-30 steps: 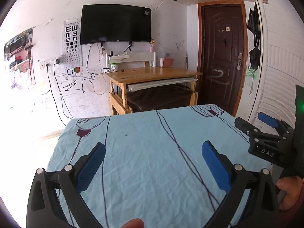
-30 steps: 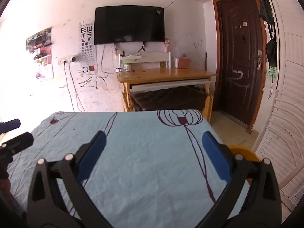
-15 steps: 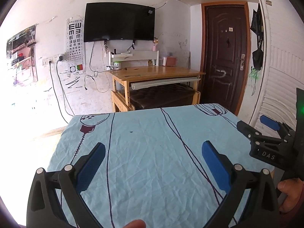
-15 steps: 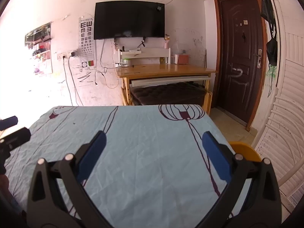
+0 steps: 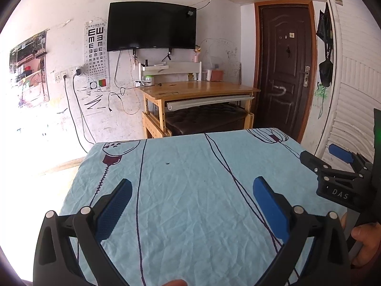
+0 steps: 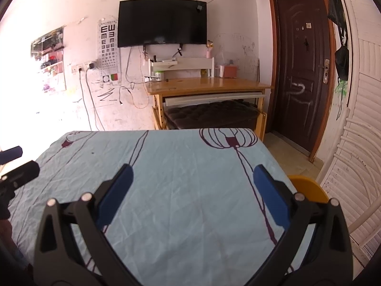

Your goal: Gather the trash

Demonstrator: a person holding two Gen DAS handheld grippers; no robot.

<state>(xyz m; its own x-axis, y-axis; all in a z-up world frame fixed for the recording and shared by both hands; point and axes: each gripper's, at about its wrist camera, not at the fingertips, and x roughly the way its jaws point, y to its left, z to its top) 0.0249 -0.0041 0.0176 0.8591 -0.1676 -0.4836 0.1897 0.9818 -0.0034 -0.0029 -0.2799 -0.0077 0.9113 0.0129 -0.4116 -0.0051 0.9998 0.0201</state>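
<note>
My left gripper (image 5: 192, 191) is open and empty above a table with a light blue cloth (image 5: 190, 166). My right gripper (image 6: 192, 180) is open and empty over the same cloth (image 6: 181, 166). A tiny dark scrap (image 5: 167, 163) lies on the cloth ahead of the left gripper; it shows as a speck in the right wrist view (image 6: 92, 153). The right gripper also shows at the right edge of the left wrist view (image 5: 333, 164), and the left gripper at the left edge of the right wrist view (image 6: 16, 164). No other trash shows.
A yellow round object (image 6: 307, 188) sits low beside the table's right edge. Behind the table stand a wooden desk (image 5: 197, 90) with a dark bench (image 5: 204, 119) under it, a wall TV (image 5: 152, 26), a dark door (image 5: 284, 66) and white slatted panels (image 6: 357, 143).
Both views have tilted slightly upward and pulled back, so the table's far edge sits lower in frame. Both grippers stay open.
</note>
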